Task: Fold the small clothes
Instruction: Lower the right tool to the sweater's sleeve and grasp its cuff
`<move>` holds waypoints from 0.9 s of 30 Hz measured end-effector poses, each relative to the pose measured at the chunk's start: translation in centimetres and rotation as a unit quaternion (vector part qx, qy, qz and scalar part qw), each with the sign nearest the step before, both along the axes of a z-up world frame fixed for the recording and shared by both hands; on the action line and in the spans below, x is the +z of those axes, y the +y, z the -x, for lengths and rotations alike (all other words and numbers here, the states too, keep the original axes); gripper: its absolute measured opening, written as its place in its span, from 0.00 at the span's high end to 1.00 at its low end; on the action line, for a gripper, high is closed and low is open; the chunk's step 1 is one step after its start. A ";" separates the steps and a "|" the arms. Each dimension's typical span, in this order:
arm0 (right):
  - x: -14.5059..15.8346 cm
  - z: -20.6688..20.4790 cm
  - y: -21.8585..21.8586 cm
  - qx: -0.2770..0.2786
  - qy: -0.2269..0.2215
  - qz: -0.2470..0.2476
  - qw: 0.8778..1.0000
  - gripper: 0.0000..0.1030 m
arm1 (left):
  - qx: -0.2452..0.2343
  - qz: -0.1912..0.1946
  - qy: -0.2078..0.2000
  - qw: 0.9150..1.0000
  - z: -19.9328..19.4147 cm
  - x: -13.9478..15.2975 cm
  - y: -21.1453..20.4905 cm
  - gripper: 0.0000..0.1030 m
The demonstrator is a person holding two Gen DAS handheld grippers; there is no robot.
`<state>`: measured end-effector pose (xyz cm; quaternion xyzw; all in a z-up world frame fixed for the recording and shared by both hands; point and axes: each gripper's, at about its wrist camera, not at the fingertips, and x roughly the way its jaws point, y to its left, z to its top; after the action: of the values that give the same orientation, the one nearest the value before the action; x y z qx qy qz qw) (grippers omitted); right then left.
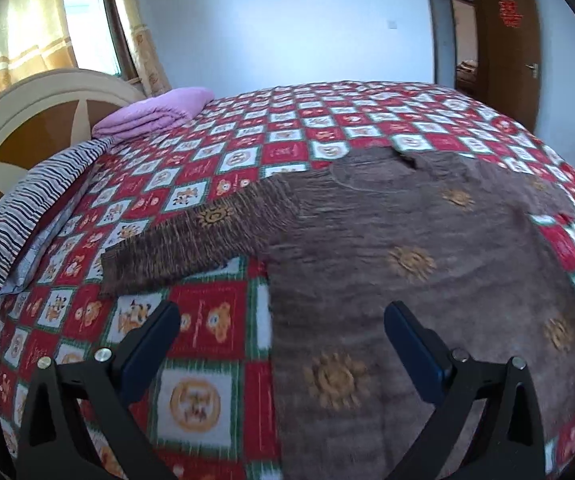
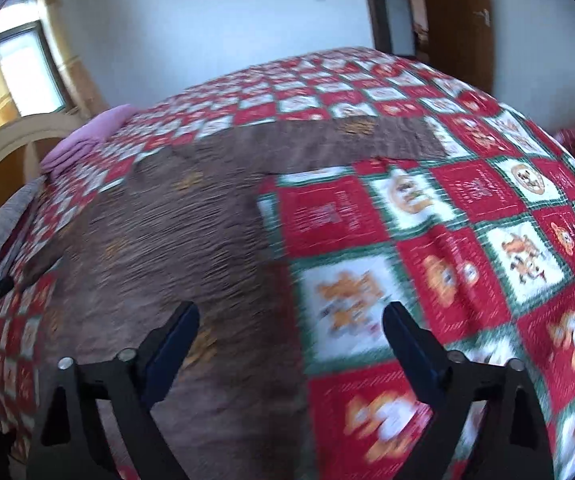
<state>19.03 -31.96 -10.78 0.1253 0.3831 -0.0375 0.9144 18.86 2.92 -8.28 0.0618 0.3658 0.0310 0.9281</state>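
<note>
Brown knit with orange sun motifs lay spread flat across the bed in front of you: a small sweater point(image 1: 407, 240), its body filling the near right of the left wrist view and one darker ribbed sleeve point(image 1: 191, 240) stretched out to the left over the red, white and green checked quilt point(image 1: 207, 320). Your left gripper point(image 1: 281, 328) hung above the garment's left edge with its fingers spread wide and nothing between them, one fingertip over the quilt and the other over the brown fabric. In the right wrist view, which was blurred, the same sweater point(image 2: 175, 248) covered the left and middle of the bed, with its other sleeve point(image 2: 347, 136) reaching toward the far right. Your right gripper point(image 2: 291, 328) was likewise released, fingers apart and empty, straddling the garment's right edge where it met the quilt point(image 2: 467, 260). At the far left of the bed you had a folded lilac blanket point(image 1: 155, 114) beside a striped pillow point(image 1: 35, 216), both against the cream and brown headboard point(image 1: 27, 128). Beyond it hung yellow curtains point(image 1: 19, 36) at a window, and a brown door point(image 1: 507, 40) stood open at the far right.
</note>
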 end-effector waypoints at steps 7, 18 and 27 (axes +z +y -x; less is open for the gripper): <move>-1.5 -5.2 -5.9 -0.059 0.022 -0.002 0.998 0.17 | 0.034 -0.025 0.020 0.999 -5.0 -2.8 -0.1 0.00; -2.9 -12.1 -14.6 -0.113 0.038 0.001 0.993 0.43 | 0.039 -0.035 0.058 0.997 -11.9 -5.9 -2.4 0.00; -2.6 -17.7 -20.1 -0.137 0.038 0.004 0.990 0.47 | 0.029 -0.036 0.086 0.995 -15.1 -7.5 -4.7 0.00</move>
<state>36.71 -52.08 -13.41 0.1712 0.3970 -0.1684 0.8858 33.92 -1.75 -15.78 0.0872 0.4448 0.0661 0.8889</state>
